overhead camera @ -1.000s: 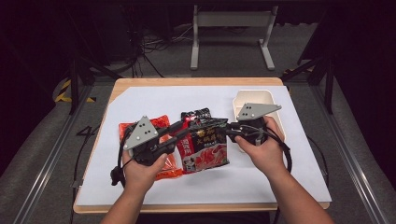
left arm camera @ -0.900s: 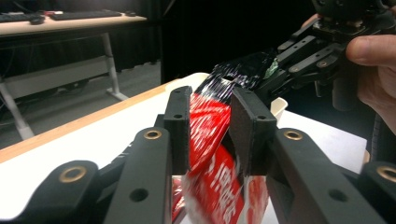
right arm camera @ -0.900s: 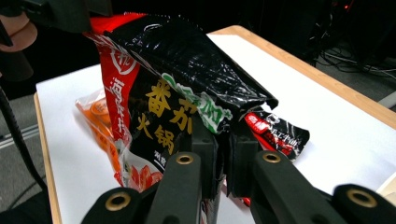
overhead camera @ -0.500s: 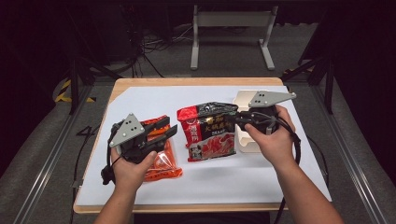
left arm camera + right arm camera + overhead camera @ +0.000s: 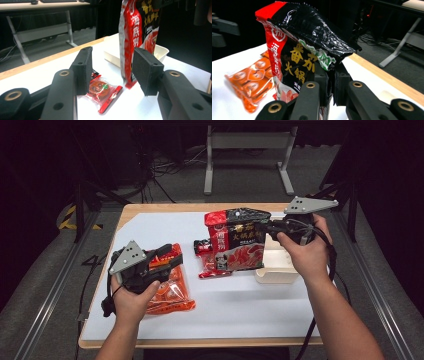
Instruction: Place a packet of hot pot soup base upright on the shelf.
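Now right tongs (image 5: 267, 227) clenched on hotpot pouch (image 5: 237, 242), lifted beside tray (image 5: 277, 272); left tongs (image 5: 172, 261) just opening, empty.

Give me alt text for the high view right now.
The right gripper holds a red-and-black soup-base pouch lifted above the white table, beside a cream tray. The left gripper, jaws just opening and empty, sits over an orange snack bag; a small red packet lies behind the pouch.
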